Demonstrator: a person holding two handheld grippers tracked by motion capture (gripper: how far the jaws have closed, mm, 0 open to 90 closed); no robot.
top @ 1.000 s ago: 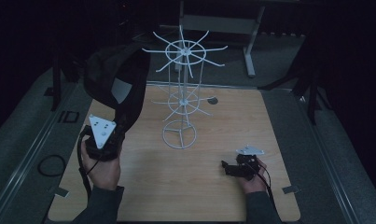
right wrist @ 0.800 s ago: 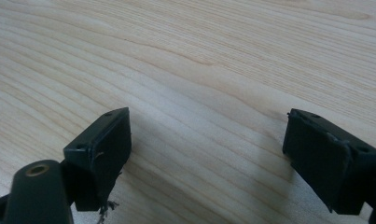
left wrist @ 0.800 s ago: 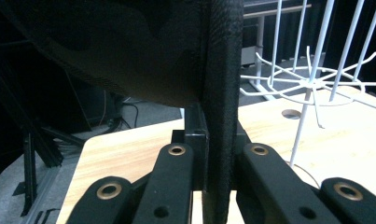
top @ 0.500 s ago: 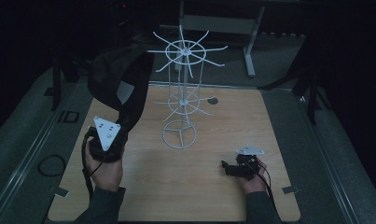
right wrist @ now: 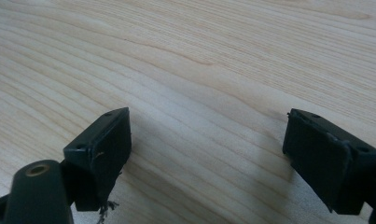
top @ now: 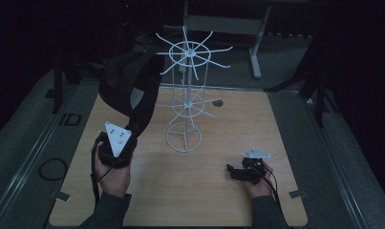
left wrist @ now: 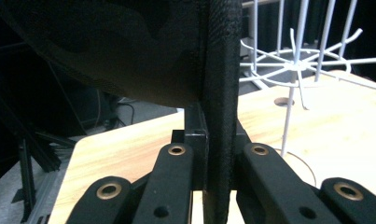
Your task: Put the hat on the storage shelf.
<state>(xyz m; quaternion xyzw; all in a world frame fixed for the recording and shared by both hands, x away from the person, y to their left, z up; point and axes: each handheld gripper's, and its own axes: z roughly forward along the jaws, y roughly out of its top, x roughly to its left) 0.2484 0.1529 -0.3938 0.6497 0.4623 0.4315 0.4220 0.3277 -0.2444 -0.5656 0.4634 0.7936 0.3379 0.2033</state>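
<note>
The white wire rack (top: 186, 102) stands in the middle of the wooden bench (top: 219, 200), and everything else sits around it. To the left of the rack, the left gripper (top: 116, 143) is raised off the bench with its fingers (left wrist: 176, 177) shut tight on the webbing strap (left wrist: 221, 107) of a black bag (top: 128, 83). In the left gripper view the strap runs straight up between the two fingers, pinched from both sides, with the dark body of the bag hanging above and the rack's lower spokes just beyond it. From above, the bag hangs against the rack's left side, its top near the upper ring of prongs (top: 190, 47).

Over the last second the left gripper has edged a little nearer the person and lower, away from the rack's base, while the bag hardly shifted on the rack side. My guess is that the strap is being drawn out or straightened so it can be looped over a prong; the hanging itself is not yet done.

To the right of the rack and closer to the person, the right gripper (top: 238, 171) rests low on the bench, unchanged. Its fingers (right wrist: 101, 140) stand wide apart with only bare wood between them, holding nothing
</note>
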